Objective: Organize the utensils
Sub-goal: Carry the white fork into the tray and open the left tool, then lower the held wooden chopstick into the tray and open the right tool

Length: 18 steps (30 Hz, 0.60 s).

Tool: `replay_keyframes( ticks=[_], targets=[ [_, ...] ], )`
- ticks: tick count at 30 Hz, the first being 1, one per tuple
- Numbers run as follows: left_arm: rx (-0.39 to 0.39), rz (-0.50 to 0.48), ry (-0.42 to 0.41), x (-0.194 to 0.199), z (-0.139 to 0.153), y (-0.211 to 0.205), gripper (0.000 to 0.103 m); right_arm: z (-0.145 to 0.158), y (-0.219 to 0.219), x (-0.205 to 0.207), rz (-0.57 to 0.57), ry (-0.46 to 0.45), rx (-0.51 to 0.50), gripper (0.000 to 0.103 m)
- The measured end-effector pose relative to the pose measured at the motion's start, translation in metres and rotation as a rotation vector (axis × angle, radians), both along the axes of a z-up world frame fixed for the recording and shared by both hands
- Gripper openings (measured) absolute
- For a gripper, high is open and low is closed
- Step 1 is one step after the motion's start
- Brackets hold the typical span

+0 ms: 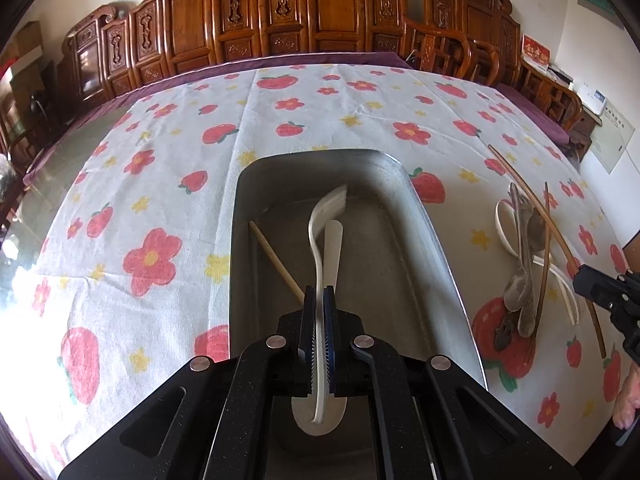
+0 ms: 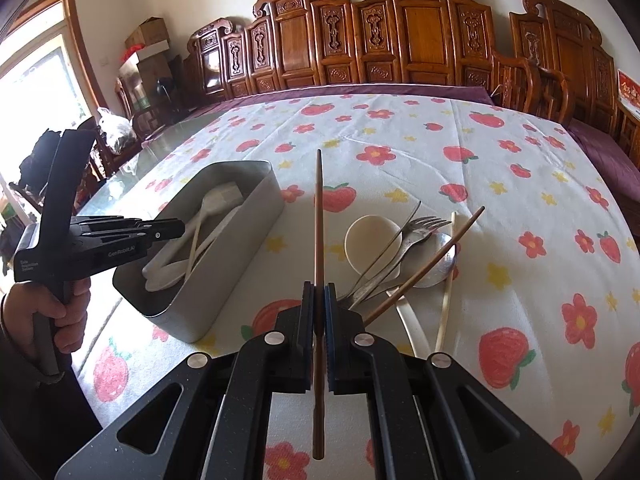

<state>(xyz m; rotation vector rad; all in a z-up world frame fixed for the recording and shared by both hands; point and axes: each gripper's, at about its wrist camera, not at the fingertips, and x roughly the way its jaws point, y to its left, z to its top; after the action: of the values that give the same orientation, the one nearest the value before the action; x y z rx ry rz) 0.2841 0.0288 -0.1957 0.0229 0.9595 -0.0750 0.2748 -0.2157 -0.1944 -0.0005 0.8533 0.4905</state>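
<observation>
My left gripper (image 1: 319, 294) is shut on the thin handle of a white spoon (image 1: 316, 240) and holds it inside a grey metal container (image 1: 434, 220). A second white spoon (image 1: 333, 248) and a pale wooden chopstick (image 1: 276, 260) lie on the container's floor. My right gripper (image 2: 319, 288) is shut on a dark brown chopstick (image 2: 319, 216) that points away over the flowered tablecloth (image 2: 500, 184). In the right wrist view the left gripper (image 2: 178, 229) reaches over the container (image 2: 236, 256) with the white spoons (image 2: 208, 212) in it.
A pile of loose utensils lies right of the container: a white spoon (image 2: 370, 240), a fork (image 2: 424, 226), a metal spoon (image 2: 440, 264), a dark chopstick (image 2: 436, 256) and a pale chopstick (image 2: 447, 288). A person's hand (image 2: 68, 312) grips the left handle. Carved wooden chairs (image 2: 400, 40) line the far edge.
</observation>
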Motion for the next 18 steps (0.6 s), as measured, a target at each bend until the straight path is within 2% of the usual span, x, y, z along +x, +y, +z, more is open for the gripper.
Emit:
replay_keyframes(
  ticks=[4,13,18],
  targets=[
    [-0.013,-0.002,-0.012,-0.001,0.006,0.003,0.013,0.005,0.006,-0.005,0.0,-0.018,-0.012,0.006],
    [-0.019,-0.011,-0.083,-0.01,0.03,0.017,0.014,0.018,0.035,-0.009,0.031,-0.012,-0.005,0.006],
    [-0.017,-0.005,-0.107,-0.012,0.038,0.029,0.014,0.024,0.06,-0.007,0.049,0.02,0.047,0.006]
  ],
)
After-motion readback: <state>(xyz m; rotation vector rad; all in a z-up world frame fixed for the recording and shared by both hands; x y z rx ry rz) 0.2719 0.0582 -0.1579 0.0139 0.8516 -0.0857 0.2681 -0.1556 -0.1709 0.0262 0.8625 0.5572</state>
